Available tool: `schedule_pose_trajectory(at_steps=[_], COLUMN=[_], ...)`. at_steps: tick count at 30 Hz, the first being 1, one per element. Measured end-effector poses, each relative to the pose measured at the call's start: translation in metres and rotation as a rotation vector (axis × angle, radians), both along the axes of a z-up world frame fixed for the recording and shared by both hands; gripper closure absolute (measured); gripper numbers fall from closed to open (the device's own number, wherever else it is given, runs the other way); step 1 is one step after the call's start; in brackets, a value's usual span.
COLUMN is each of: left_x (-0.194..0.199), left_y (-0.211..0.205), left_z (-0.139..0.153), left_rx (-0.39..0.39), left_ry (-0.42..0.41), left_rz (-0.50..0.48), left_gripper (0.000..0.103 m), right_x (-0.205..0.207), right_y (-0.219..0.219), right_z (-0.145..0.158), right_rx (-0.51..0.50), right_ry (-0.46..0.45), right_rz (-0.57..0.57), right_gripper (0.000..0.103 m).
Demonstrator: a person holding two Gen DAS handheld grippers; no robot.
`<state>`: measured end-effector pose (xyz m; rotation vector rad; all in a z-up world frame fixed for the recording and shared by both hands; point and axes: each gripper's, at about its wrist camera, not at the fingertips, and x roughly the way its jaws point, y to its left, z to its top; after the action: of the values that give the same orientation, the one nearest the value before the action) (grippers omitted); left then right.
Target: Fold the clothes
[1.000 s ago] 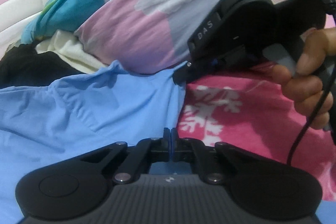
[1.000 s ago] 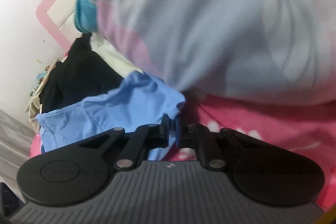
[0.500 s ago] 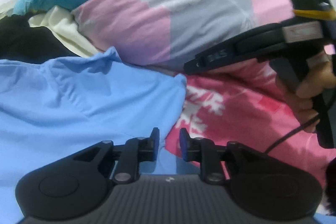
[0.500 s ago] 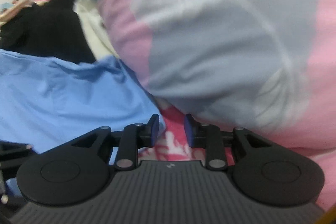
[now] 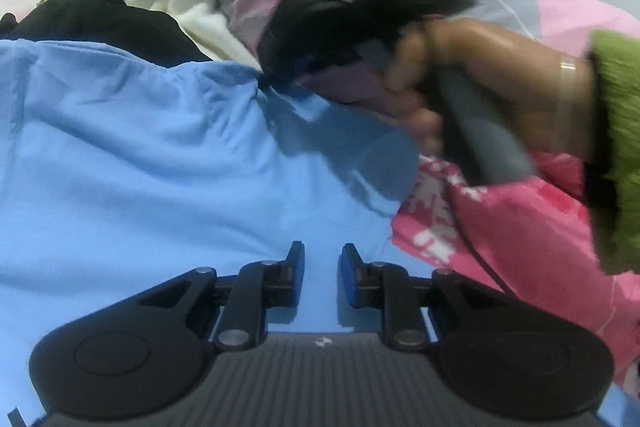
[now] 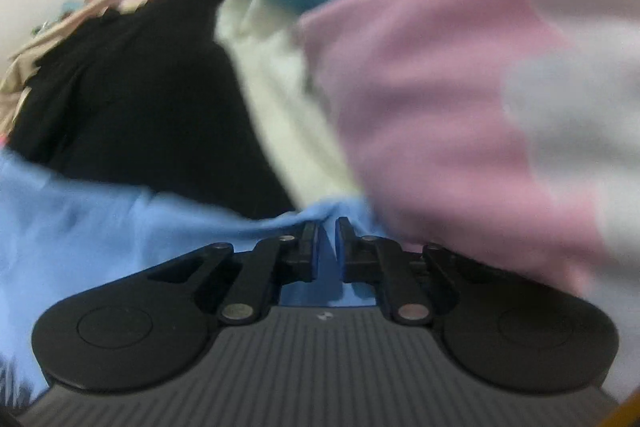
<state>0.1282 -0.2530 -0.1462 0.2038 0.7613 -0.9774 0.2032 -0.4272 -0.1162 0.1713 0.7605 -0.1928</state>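
1. Right tool (image 6: 328,227): jaws closing, narrow gap, light blue cotton garment (image 6: 100,227) edge between the pads, seemingly for a corner pinch.
2. Left tool (image 5: 322,259): jaws narrowly apart, empty, poised over the same garment (image 5: 140,167).
3. Garment: spread on the pink patterned bed cover (image 5: 500,227) for folding, against the pink-and-grey quilt (image 6: 440,87).

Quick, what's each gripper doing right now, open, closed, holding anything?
Left gripper: open, empty, above the blue garment.
Right gripper: closing at the blue garment's far edge; grip cannot be told.
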Motion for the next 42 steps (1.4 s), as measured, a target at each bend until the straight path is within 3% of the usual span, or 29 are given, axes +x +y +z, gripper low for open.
schedule_pose_trajectory(at_steps=[8,13,17,23,26,32,35,39,40,41,42], left_x=[0.003,0.003,0.005,0.011,0.013,0.009,0.009,0.008,0.008,0.009,0.010], left_y=[0.004,0.008,0.016,0.025,0.025,0.022,0.018,0.016,0.016,0.018,0.021], left_z=[-0.007,-0.001,0.007,0.016,0.017,0.014,0.009,0.006,0.006,0.008,0.010], left_rx=[-0.028,-0.054,-0.088,-0.113,-0.102,-0.073,-0.058,-0.042,-0.043,-0.051,-0.062], left_ry=[0.011,0.013,0.024,0.043,0.041,0.032,0.045,0.048,0.049,0.054,0.059], left_rz=[-0.010,-0.018,-0.003,0.025,0.031,0.030,0.030,0.038,0.041,0.051,0.064], left_gripper=[0.082,0.076,0.075,0.073,0.073,0.073,0.073,0.073,0.074,0.074,0.074], right_x=[-0.017,-0.061,-0.094,-0.136,-0.155,-0.172,-0.167,-0.158,-0.158,-0.160,-0.161], right_y=[-0.002,-0.008,-0.014,-0.025,-0.042,-0.082,-0.083,-0.080,-0.079,-0.079,-0.078], right_z=[0.007,0.045,0.063,0.047,0.036,0.002,-0.012,-0.022,-0.022,-0.020,-0.019], right_rx=[-0.053,-0.024,-0.026,0.017,0.143,0.566,0.632,0.662,0.659,0.653,0.648], right_ry=[-0.202,-0.318,-0.228,-0.035,0.003,-0.005,-0.005,-0.017,-0.028,-0.035,-0.041], right_rz=[0.007,0.002,0.028,0.018,-0.088,-0.355,-0.415,-0.460,-0.468,-0.467,-0.465], right_gripper=[0.098,0.094,0.094,0.094,0.087,0.071,0.062,0.068,0.083,0.091,0.092])
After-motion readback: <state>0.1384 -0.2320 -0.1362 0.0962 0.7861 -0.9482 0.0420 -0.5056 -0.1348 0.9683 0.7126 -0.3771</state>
